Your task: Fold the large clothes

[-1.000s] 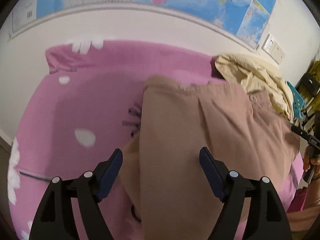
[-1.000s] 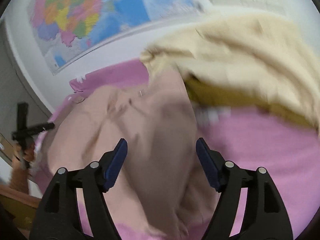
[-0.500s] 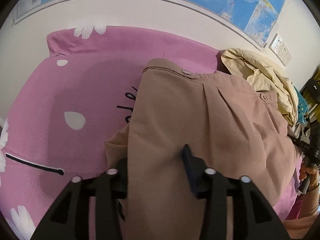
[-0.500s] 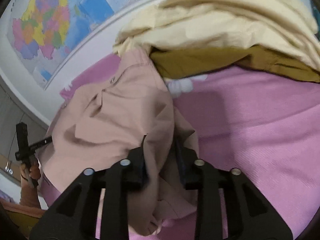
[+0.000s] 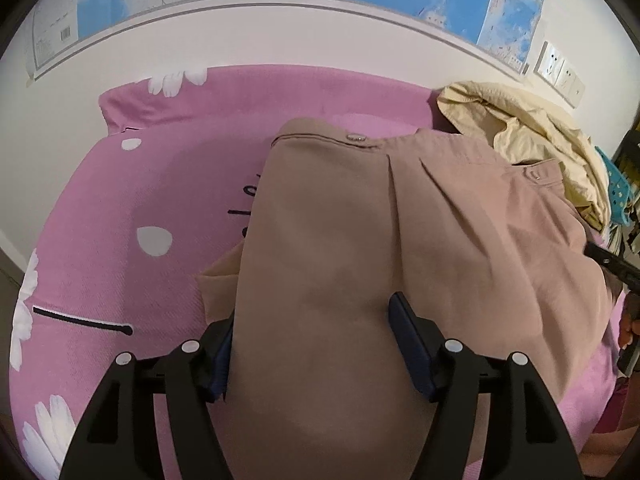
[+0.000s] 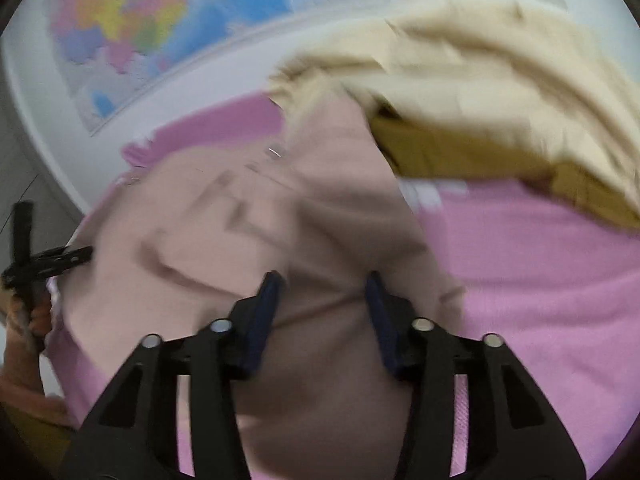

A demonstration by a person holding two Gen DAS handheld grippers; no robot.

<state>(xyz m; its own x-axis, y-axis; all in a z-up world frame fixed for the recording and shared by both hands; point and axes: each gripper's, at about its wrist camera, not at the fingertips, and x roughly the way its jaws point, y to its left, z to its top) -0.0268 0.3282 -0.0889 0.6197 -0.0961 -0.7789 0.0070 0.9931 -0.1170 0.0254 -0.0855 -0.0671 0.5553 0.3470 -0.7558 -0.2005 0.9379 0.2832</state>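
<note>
Now both jaws have just been opening over the cloth, having closed on it half a second ago. On the left, the left hand-held gripper [image 5: 310, 344] straddles the near end of the tan trousers [image 5: 400, 220]: fabric fills the gap between its blue pads, and the left pad is partly hidden under the cloth's edge, so I read it as released, with no pinch visible. The trousers lie spread on the pink bed cover [image 5: 120, 200], waistband button toward the wall, cream clothes [image 5: 532, 136] bunched beside them. Compared with 1 second ago, more of the flattened trousers shows from this wrist.

Further right, the right hand-held gripper [image 6: 320, 312] sits over a raised fold of the same trousers, pads apart, fabric between them but apparently not clenched; the view is blurred. That suggests the grip is being let go or reset, so the fold itself is not yet made.
</note>
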